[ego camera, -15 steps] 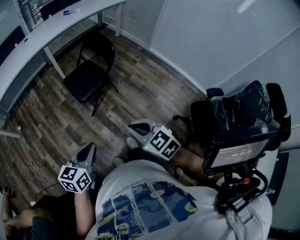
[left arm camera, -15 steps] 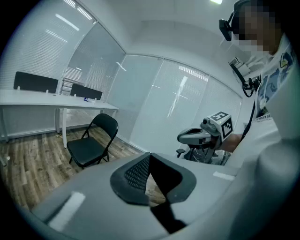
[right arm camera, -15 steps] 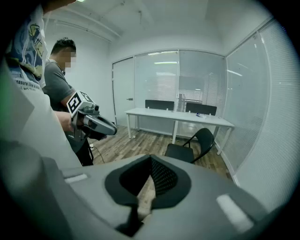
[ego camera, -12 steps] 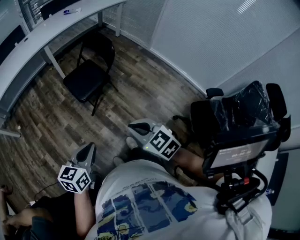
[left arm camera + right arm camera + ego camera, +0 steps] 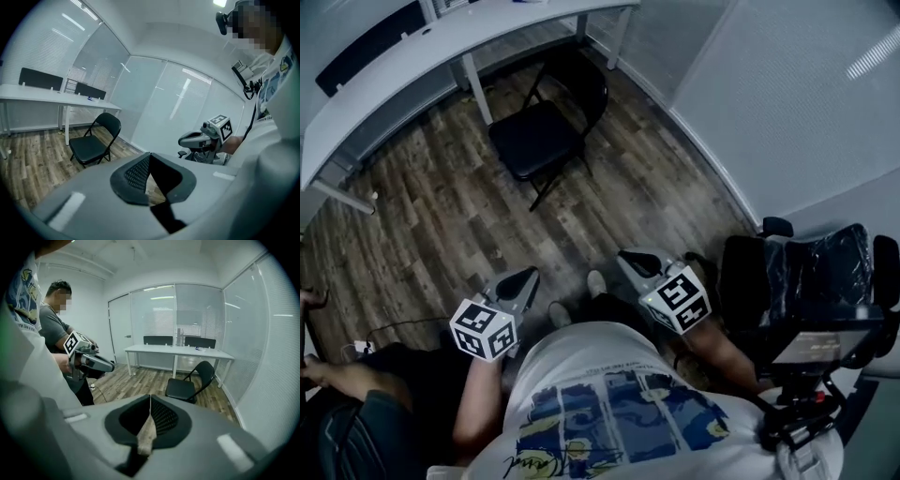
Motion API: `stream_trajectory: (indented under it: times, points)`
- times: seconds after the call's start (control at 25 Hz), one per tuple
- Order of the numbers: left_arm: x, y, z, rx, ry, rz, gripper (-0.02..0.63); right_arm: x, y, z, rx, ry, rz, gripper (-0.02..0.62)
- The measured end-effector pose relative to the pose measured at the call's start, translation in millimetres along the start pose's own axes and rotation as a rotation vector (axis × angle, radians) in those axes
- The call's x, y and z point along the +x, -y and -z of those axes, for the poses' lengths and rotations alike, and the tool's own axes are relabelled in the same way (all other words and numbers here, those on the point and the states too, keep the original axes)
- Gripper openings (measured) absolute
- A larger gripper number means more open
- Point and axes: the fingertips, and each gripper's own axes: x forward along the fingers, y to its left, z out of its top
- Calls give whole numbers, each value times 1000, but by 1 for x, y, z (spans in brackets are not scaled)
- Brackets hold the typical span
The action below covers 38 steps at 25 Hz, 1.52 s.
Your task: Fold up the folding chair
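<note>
Jaws of left gripper and right gripper are sitting pressed together, empty. Unfolded folding chair is standing at 12 o'clock, well apart, by the tabletop. Probably stiff, lightish metal frame; I'm guessing backrest top and seat's front edge for holds.

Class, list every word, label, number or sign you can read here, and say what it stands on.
No text is readable.
T-shirt: script below the print, too blurred.
Lit panel at right: marks too blurred.
Left gripper and right gripper: square marker patterns, no letters.
</note>
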Motion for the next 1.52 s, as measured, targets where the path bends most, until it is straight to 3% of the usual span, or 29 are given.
stream_trajectory:
  times: [0.2, 0.48, 0.68, 1.2, 1.52]
  points:
    - [2, -4, 1, 40, 8, -21, 5, 12, 7, -8, -9, 12, -25, 32]
    - [12, -25, -10, 27, 18, -46, 14, 32, 24, -24, -19, 24, -35, 52]
    - [40, -25, -18, -7, 19, -52, 21, 30, 56, -25, -19, 7, -43, 55]
    - [97, -49, -66, -53, 44, -171, 55, 63, 143, -55, -39, 52, -122, 60]
    - [127, -49, -68, -64, 61, -206, 60, 55, 178, -35, -30, 39, -116, 72]
